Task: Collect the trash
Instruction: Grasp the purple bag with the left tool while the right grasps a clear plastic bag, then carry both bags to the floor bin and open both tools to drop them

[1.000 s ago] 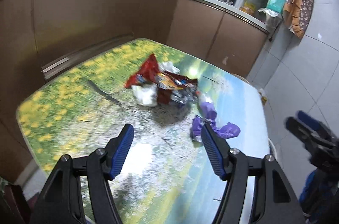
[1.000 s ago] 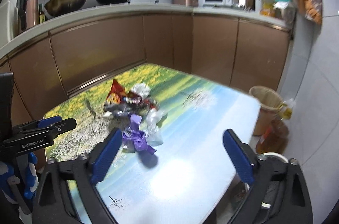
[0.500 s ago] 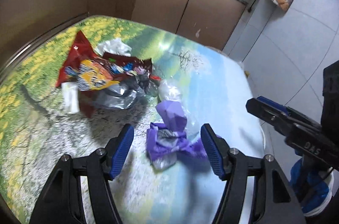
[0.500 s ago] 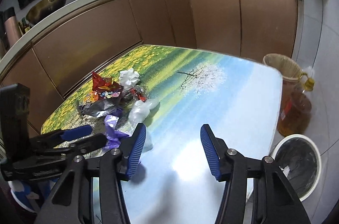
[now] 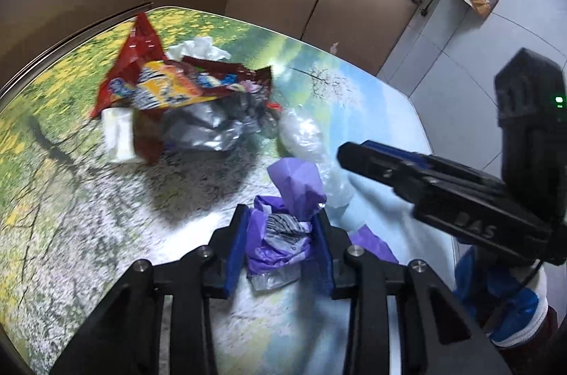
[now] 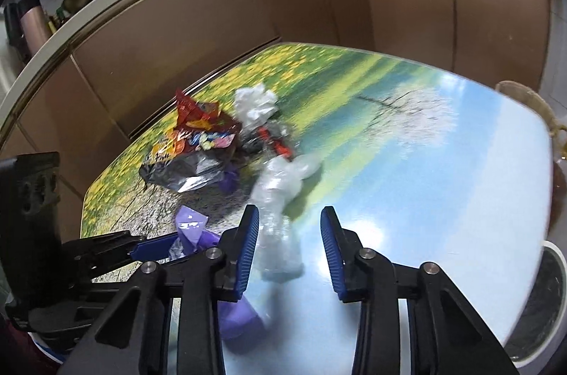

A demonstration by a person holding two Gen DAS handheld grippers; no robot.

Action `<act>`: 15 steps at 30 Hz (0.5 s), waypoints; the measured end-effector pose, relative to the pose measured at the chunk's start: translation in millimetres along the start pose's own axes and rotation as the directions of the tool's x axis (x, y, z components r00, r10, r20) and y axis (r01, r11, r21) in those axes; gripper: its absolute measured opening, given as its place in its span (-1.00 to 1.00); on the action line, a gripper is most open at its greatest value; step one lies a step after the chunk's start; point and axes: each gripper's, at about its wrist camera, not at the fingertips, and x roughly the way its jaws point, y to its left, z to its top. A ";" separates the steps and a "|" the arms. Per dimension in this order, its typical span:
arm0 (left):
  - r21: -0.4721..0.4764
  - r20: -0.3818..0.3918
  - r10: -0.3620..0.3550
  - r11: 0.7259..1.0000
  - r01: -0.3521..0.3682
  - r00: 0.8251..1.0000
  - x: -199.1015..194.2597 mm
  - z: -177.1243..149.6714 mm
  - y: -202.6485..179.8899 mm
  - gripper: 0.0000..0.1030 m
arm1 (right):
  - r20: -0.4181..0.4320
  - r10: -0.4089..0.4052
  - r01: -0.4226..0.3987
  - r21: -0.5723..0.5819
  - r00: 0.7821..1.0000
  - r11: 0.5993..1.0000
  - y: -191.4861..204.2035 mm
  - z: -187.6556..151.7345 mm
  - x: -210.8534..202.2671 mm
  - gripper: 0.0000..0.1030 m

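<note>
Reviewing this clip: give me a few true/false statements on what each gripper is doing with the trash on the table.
1. The left gripper is clamped on the purple wrapper. True.
2. The right gripper is shut tight. False: its jaws stand apart around the clear plastic bag.
3. The red snack bag lies on the table. True.
4. The purple wrapper sits in a bin. False: it is at the table, between the left fingers.

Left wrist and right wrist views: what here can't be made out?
- Left gripper on the purple wrapper: its underside is hidden by the fingers.
- Snack bag pile: print is motion-blurred in both views.
- Clear plastic: too blurred to tell whether the right gripper touches it.
- Bin: cut off by the right wrist view's edge.
</note>
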 end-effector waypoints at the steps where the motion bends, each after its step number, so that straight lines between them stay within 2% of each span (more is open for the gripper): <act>1: -0.002 0.003 0.004 1.000 -0.004 1.000 -1.9 -0.8 1.3 -0.36 | -0.009 0.005 -0.005 -0.002 1.000 1.000 1.4 -1.6 3.1 -0.32; 5: -0.014 0.023 0.015 1.000 -0.015 1.000 -13.3 -4.4 8.0 -0.36 | -0.039 0.012 -0.013 -0.007 0.999 1.000 5.8 -6.9 15.0 -0.43; 8: -0.007 0.038 0.028 1.000 -0.028 0.999 -20.7 -6.9 10.1 -0.36 | -0.061 0.012 -0.013 -0.015 0.998 1.000 8.9 -11.2 21.0 -0.58; 10: -0.005 0.046 0.035 0.999 -0.034 0.998 -27.1 -9.0 9.9 -0.37 | -0.069 0.019 -0.020 -0.020 0.997 1.000 11.7 -13.6 21.6 -0.76; 15: -0.008 0.071 0.050 0.999 -0.049 0.996 -45.6 -14.1 7.8 -0.37 | -0.046 0.006 -0.008 -0.056 0.999 0.998 23.5 -18.9 4.5 -0.85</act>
